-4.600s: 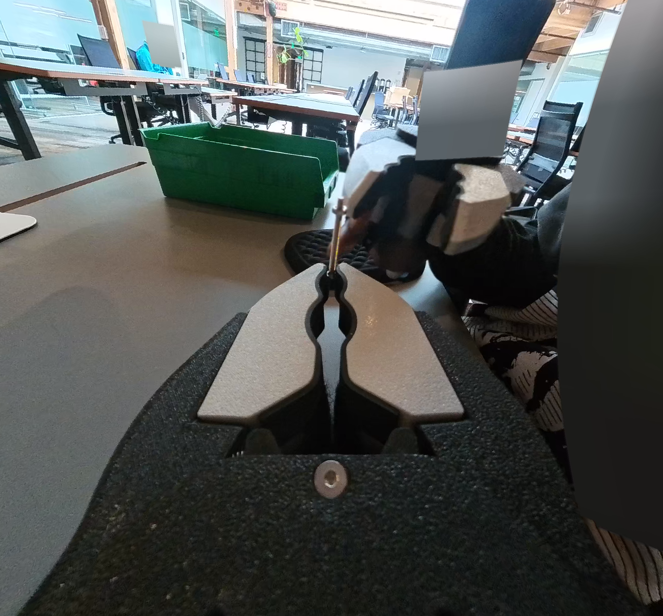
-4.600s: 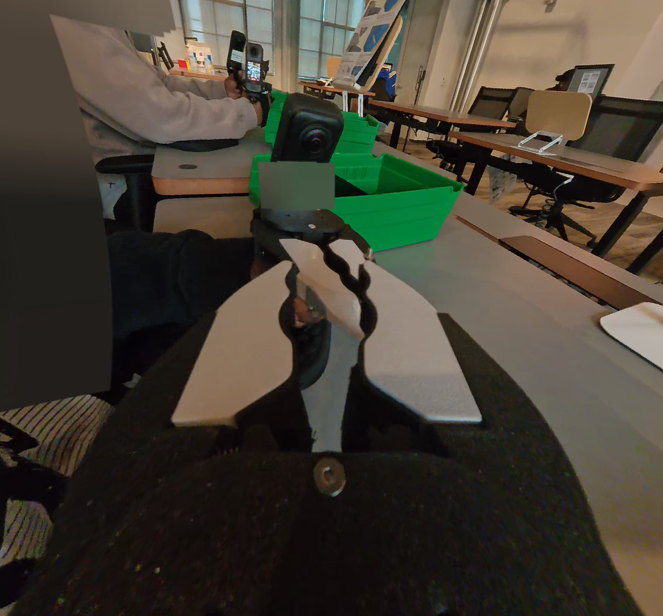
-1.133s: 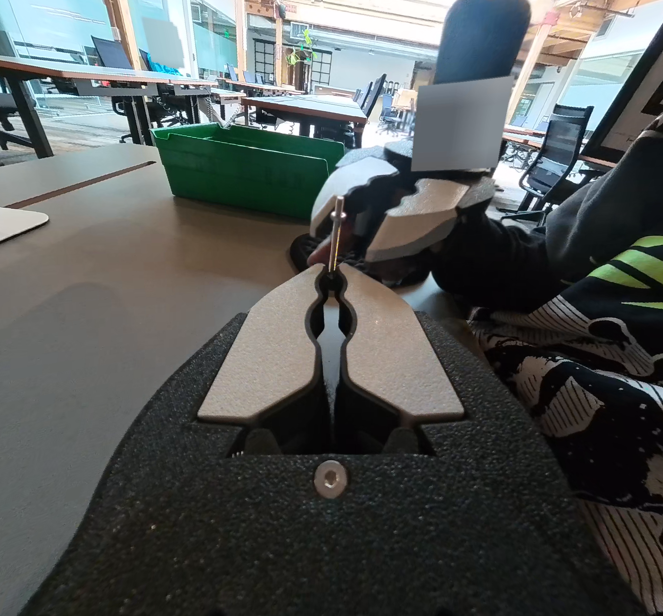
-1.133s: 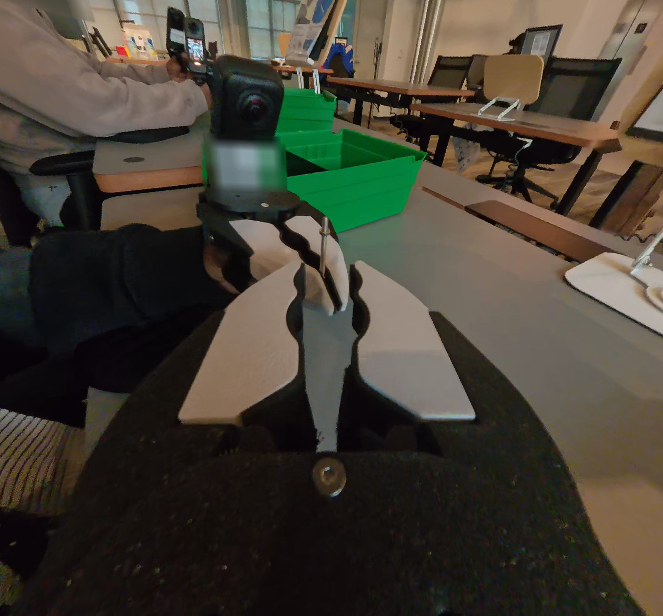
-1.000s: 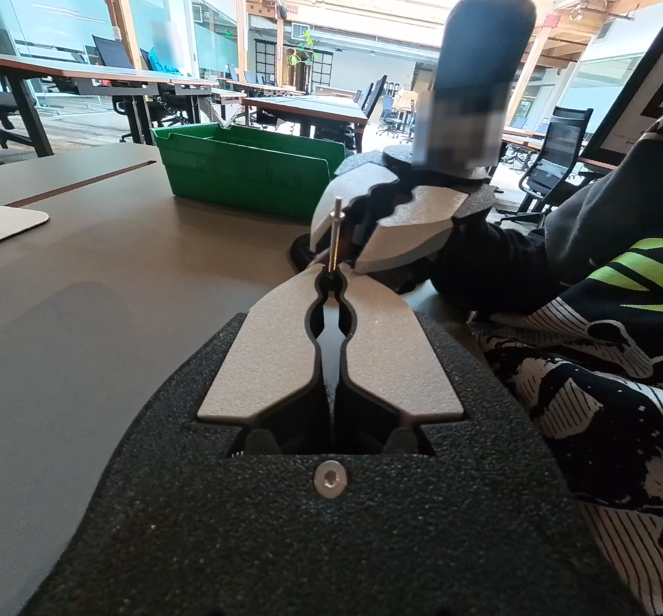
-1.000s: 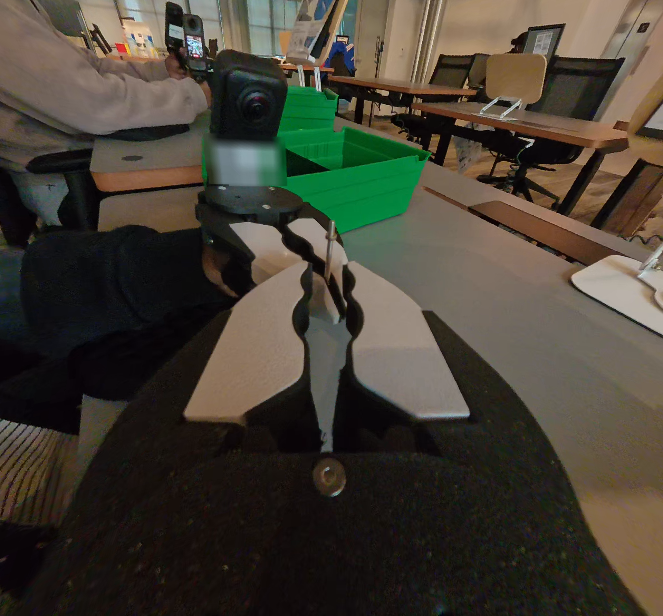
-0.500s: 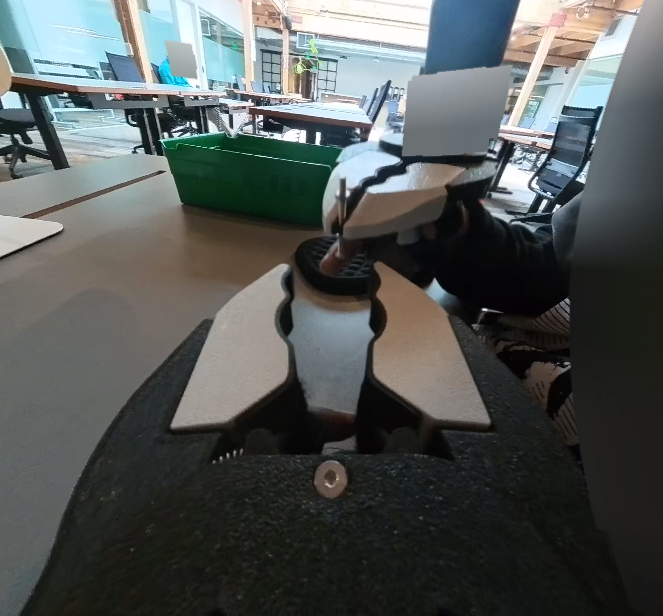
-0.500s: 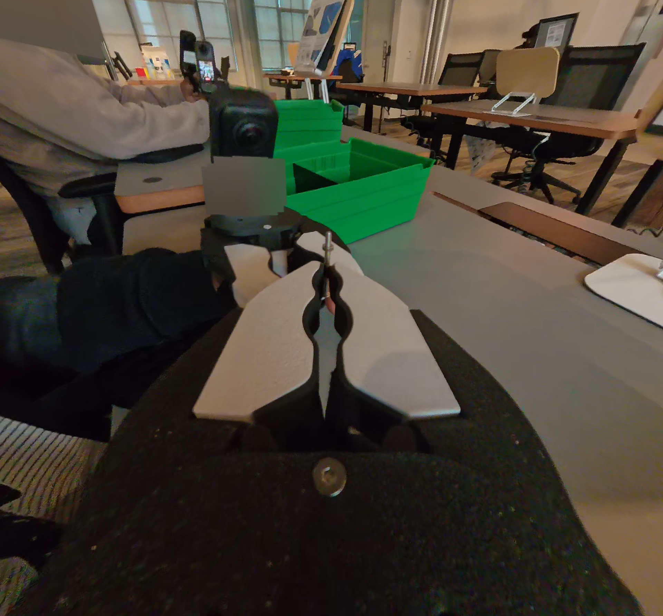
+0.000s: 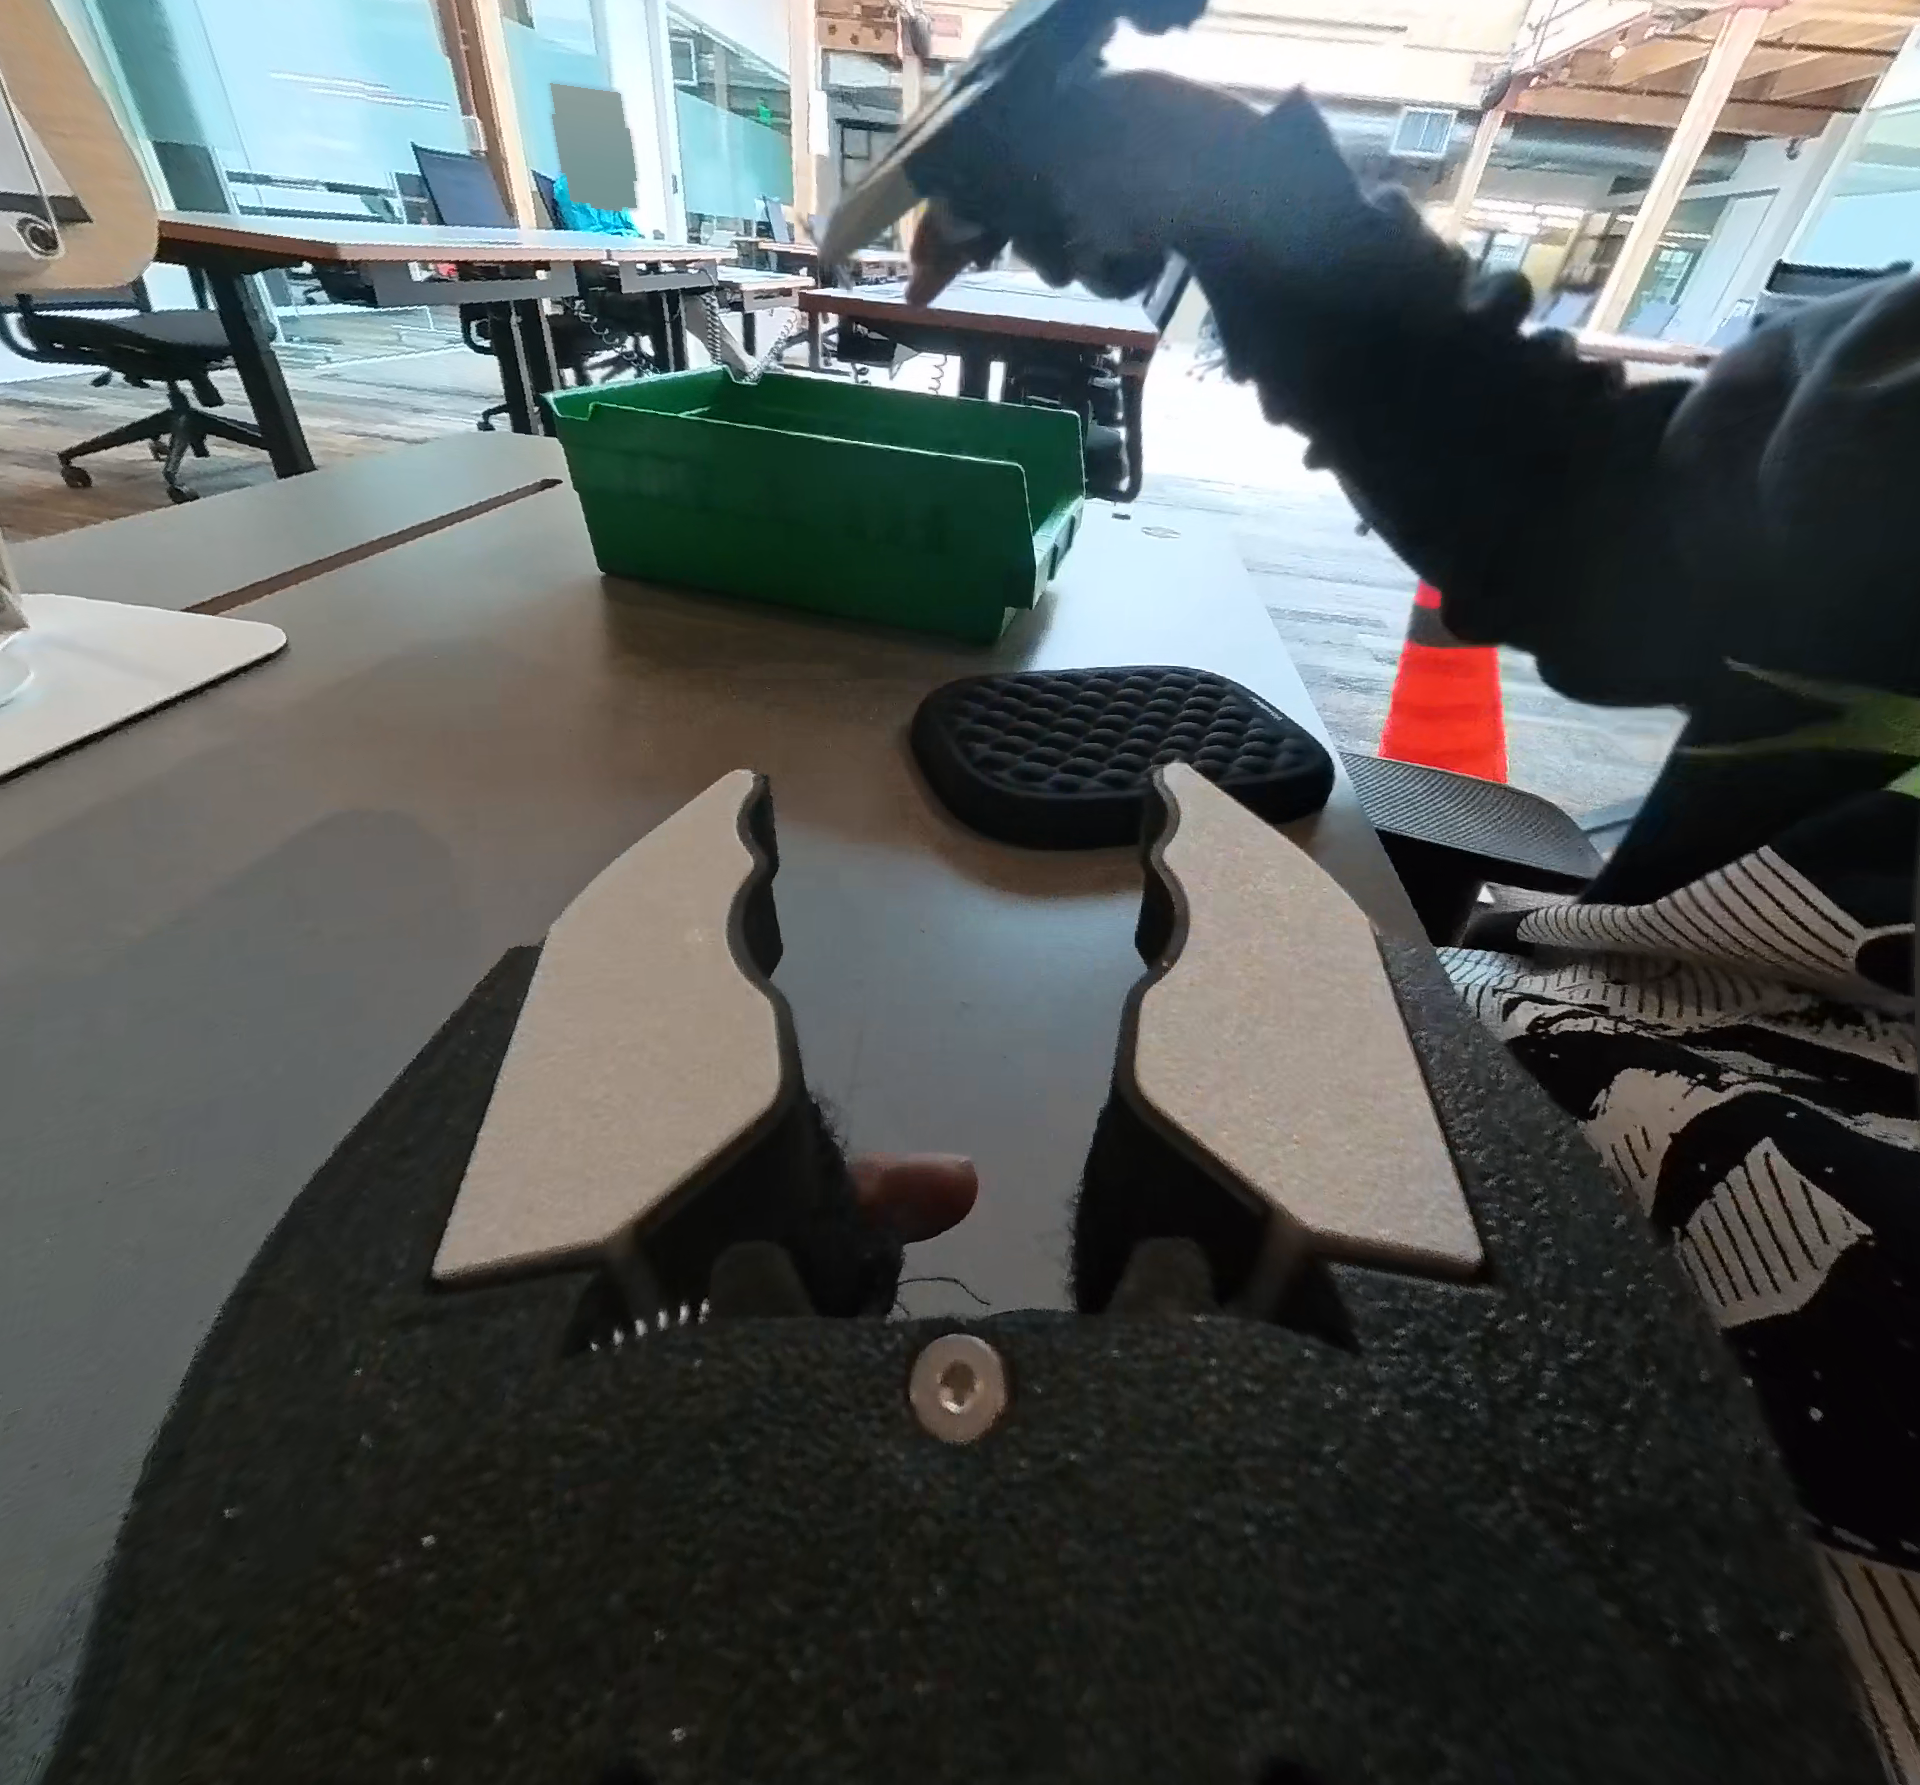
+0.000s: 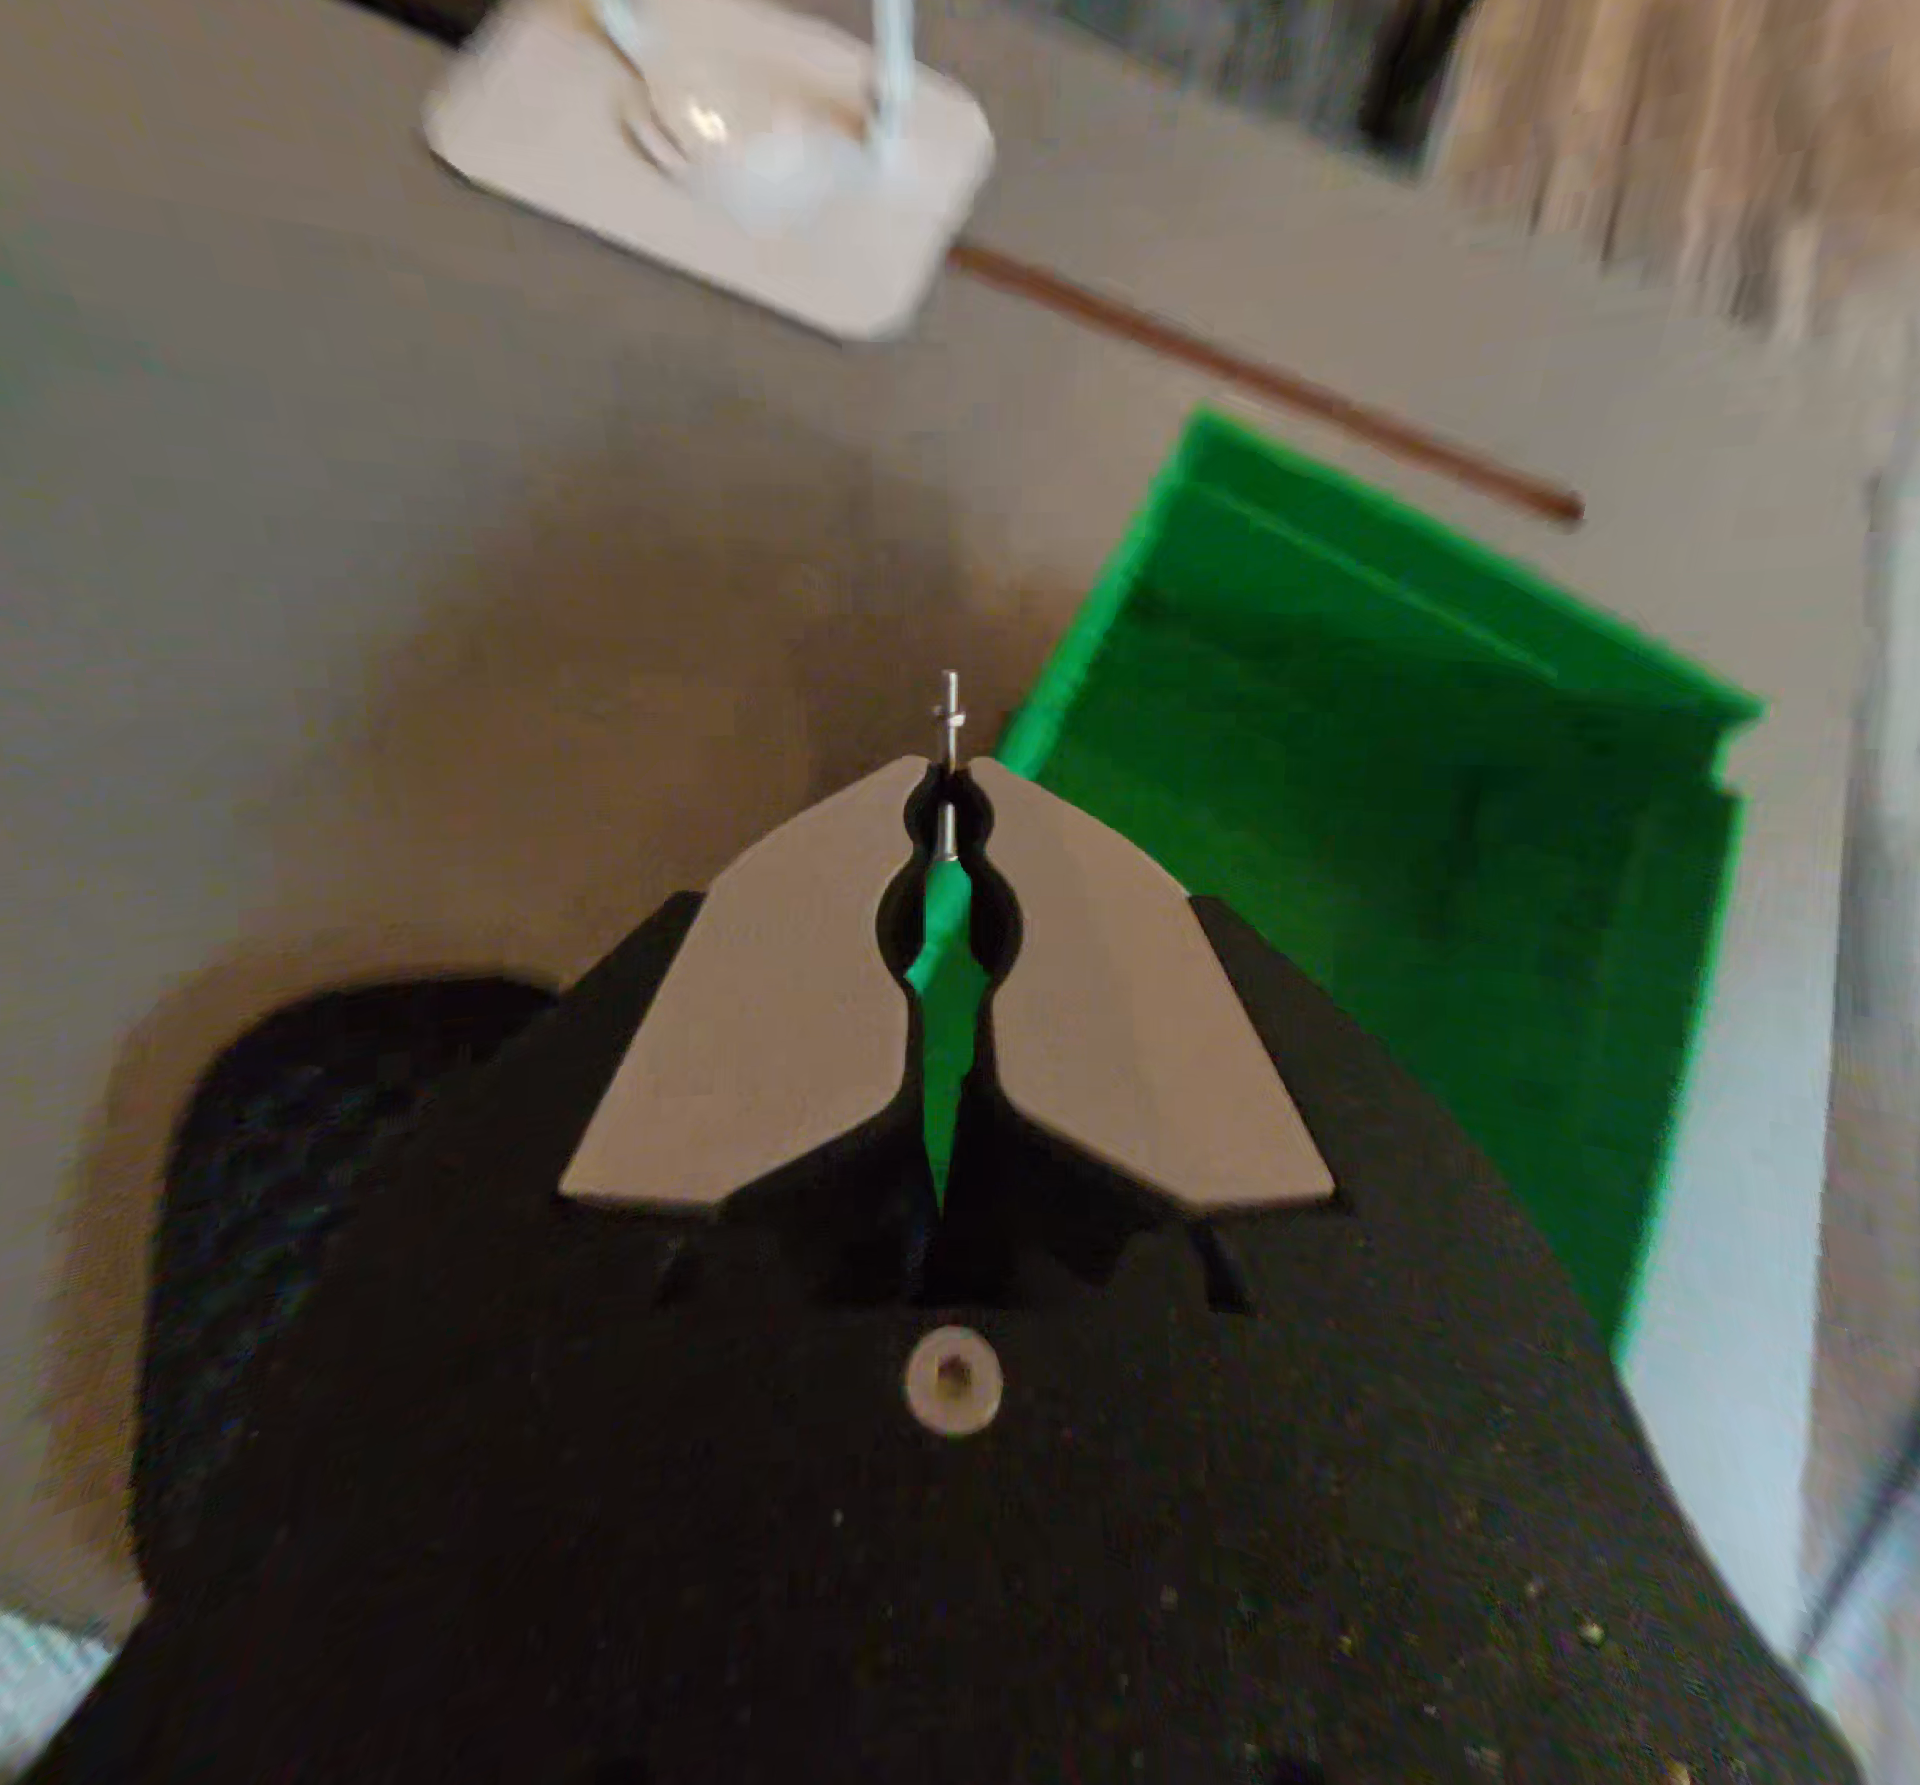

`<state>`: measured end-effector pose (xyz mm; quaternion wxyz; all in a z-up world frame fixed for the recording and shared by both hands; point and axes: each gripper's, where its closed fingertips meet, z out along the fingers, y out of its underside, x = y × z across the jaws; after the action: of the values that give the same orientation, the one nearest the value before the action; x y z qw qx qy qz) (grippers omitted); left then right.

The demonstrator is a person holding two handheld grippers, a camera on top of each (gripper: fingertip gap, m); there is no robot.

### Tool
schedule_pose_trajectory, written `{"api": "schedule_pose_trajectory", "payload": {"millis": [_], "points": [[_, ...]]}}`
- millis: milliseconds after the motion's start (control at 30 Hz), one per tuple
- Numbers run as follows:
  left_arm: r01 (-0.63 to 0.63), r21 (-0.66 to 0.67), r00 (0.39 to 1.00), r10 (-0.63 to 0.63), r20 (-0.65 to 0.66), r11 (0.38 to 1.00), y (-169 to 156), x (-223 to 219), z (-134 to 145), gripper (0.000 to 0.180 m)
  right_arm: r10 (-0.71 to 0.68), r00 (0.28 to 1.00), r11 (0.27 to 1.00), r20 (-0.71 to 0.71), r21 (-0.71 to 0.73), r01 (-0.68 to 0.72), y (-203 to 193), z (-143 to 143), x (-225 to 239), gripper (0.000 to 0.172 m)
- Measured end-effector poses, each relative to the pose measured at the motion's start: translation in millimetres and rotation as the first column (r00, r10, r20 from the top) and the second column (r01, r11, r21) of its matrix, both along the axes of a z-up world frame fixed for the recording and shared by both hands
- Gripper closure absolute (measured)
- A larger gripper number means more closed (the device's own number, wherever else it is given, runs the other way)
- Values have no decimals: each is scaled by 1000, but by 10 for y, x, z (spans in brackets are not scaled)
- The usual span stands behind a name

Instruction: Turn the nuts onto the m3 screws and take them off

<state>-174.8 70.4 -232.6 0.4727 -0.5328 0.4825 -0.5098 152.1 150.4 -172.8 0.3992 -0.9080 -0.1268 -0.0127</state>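
Two grippers do different jobs here. The right gripper (image 10: 948, 771) has its fingers (image 10: 821, 914) clamped together on the shaft of a thin screw (image 10: 948, 748), which sticks out past the tips toward twelve o'clock with a small nut (image 10: 950, 717) threaded partway along it. It hangs above the table (image 10: 416, 540), with the green bin (image 10: 1455, 800) at three o'clock, probably so the pair can be dropped in. The left gripper (image 9: 956, 790) sits low over the table with its fingers (image 9: 644, 1008) wide apart and nothing between them, a black mat (image 9: 1122, 748) at one o'clock.
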Motion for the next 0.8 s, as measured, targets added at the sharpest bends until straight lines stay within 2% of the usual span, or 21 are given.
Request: {"api": "schedule_pose_trajectory", "payload": {"millis": [133, 233, 333, 433, 800], "points": [[-6, -10, 1000, 6, 6, 1000, 16, -7, 5, 114, -137, 991, 949, 5, -288, 132, 169, -599, 677, 170], [-10, -20, 1000, 10, 13, 1000, 30, -13, 11, 114, -191, 981, 876, 26, -446, 183, 199, -1050, 911, 170], [-11, -23, 1000, 12, 11, 1000, 35, -13, 8, 115, -238, 971, 813, 18, -544, 209, 190, -1364, 1026, 170], [-14, -27, 1000, 14, 13, 1000, 40, -14, 8, 115, -258, 966, 793, 3, -570, 214, 201, -1479, 1049, 170], [-16, -25, 1000, 16, 10, 1000, 40, -11, 2, 117, -253, 968, 775, 5, -597, 205, 220, -1615, 993, 170]]}}
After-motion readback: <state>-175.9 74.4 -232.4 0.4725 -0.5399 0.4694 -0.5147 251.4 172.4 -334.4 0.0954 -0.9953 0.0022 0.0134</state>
